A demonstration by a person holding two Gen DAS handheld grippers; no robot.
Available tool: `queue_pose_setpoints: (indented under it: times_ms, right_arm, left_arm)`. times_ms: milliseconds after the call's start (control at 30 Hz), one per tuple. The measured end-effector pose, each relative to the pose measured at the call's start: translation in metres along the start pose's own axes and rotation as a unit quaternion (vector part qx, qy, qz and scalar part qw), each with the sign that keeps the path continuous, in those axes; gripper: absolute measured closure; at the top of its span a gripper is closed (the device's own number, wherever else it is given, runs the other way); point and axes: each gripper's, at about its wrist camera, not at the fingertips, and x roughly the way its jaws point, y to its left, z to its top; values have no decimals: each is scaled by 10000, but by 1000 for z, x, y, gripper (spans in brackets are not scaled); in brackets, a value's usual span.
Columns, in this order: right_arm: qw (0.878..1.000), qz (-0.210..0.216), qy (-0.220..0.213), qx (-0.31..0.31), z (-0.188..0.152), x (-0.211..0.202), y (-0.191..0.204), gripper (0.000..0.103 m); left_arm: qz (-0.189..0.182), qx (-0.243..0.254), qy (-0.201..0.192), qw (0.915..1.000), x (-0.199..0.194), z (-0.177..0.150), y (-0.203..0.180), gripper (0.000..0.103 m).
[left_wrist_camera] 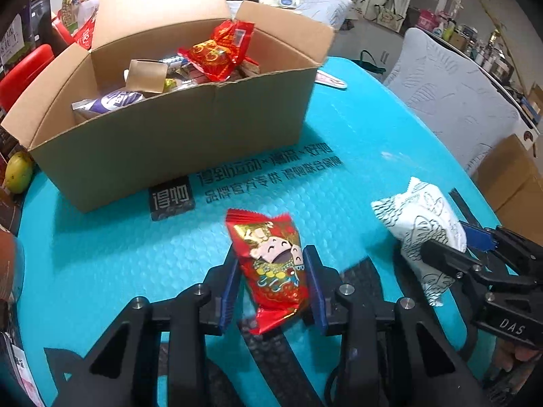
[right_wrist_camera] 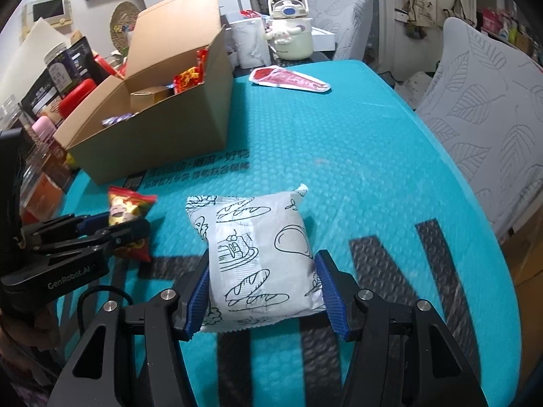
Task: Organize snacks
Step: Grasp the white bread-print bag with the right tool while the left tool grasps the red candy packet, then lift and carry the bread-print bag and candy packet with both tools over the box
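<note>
My left gripper (left_wrist_camera: 273, 279) is shut on a red snack packet (left_wrist_camera: 271, 264) with a cartoon figure, above the teal mat. My right gripper (right_wrist_camera: 264, 291) is shut on a white packet (right_wrist_camera: 259, 254) printed with bread drawings. Each gripper also shows in the other view: the right one (left_wrist_camera: 471, 251) holding the white packet (left_wrist_camera: 420, 224), the left one (right_wrist_camera: 105, 227) holding the red packet (right_wrist_camera: 127, 210). An open cardboard box (left_wrist_camera: 176, 135) with several snacks inside stands at the far left of the mat; it also shows in the right wrist view (right_wrist_camera: 163, 135).
A flat red-and-white packet (right_wrist_camera: 288, 79) lies on the teal mat (right_wrist_camera: 339, 156) behind the box. A cream kettle (right_wrist_camera: 292, 34) stands at the back. Grey leaf-patterned chairs (right_wrist_camera: 482, 115) line the right side. Jars, a red case and a mango (left_wrist_camera: 18, 173) crowd the left edge.
</note>
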Motion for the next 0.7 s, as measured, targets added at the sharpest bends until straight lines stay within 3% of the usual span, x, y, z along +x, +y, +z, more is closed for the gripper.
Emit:
queue_pose_setpoints:
  times_ms: [367, 433, 700]
  right_arm:
    - [10000, 21, -6, 36, -17, -10, 5, 45]
    - [10000, 18, -5, 30, -17, -10, 5, 45]
    - [10000, 14, -31, -17, -17, -6, 7, 44]
  left_arm:
    - [-169, 334, 176, 9991, -9, -22, -15, 67]
    - [-132, 332, 311, 9989, -2, -26, -15, 67]
    - [214, 548, 89, 9982, -2, -32, -25, 67]
